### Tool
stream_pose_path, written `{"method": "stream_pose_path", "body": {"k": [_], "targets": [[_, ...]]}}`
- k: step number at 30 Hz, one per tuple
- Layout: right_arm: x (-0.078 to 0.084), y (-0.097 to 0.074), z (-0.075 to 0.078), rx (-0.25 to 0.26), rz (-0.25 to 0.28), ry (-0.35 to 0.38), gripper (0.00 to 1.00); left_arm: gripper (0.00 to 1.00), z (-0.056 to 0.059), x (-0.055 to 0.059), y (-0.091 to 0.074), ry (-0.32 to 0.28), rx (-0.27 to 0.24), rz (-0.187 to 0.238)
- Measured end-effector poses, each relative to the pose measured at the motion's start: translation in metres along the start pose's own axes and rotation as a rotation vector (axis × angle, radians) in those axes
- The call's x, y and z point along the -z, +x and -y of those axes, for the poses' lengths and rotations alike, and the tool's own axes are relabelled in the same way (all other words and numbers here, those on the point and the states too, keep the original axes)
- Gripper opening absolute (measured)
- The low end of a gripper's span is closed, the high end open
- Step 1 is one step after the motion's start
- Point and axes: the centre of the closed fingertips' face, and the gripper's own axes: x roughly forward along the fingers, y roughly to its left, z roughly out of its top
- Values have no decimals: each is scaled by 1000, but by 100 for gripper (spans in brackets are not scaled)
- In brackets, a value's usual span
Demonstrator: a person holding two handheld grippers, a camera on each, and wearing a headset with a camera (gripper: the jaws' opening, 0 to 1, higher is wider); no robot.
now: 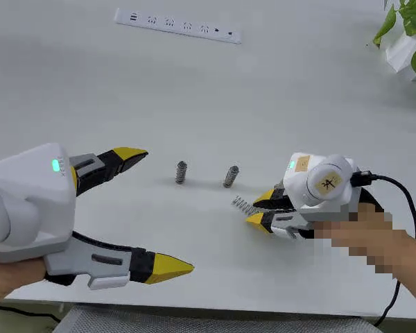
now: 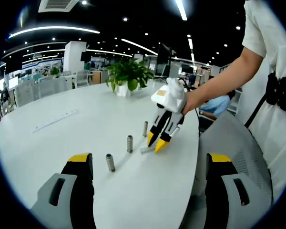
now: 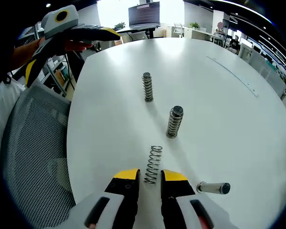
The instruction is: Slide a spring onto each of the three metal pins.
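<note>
Two metal pins stand upright on the white table, each wearing a spring: one (image 1: 181, 172) (image 3: 147, 87) and another (image 1: 230, 176) (image 3: 174, 121). A loose spring (image 1: 243, 205) (image 3: 152, 165) lies flat just past them. My right gripper (image 1: 253, 210) (image 3: 151, 175) is tilted down at it, jaws slightly apart, with the spring's near end between the tips. A bare third pin (image 3: 212, 187) (image 2: 145, 128) sits beside its right jaw. My left gripper (image 1: 169, 208) (image 2: 149, 157) hovers wide open at the left, holding nothing, short of the pins.
A white power strip (image 1: 177, 26) lies at the far side of the table, and a potted plant (image 1: 409, 35) stands at the back right. The right gripper's black cable (image 1: 402, 201) trails off the near edge. A grey mesh chair (image 3: 33, 143) sits below the table's rim.
</note>
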Motion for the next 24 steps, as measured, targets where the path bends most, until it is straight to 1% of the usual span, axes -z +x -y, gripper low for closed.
{"method": "stream_pose_path", "body": {"k": [9, 16, 24], "targets": [[5, 0, 2, 0, -10, -8, 7, 98, 0, 0, 2, 1, 3, -2], [6, 0, 1, -6, -13, -17, 7, 96, 3, 0, 3, 6, 9, -6], [10, -2, -6, -30, -27, -46, 6, 94, 7, 4, 6, 37, 22, -34]]}}
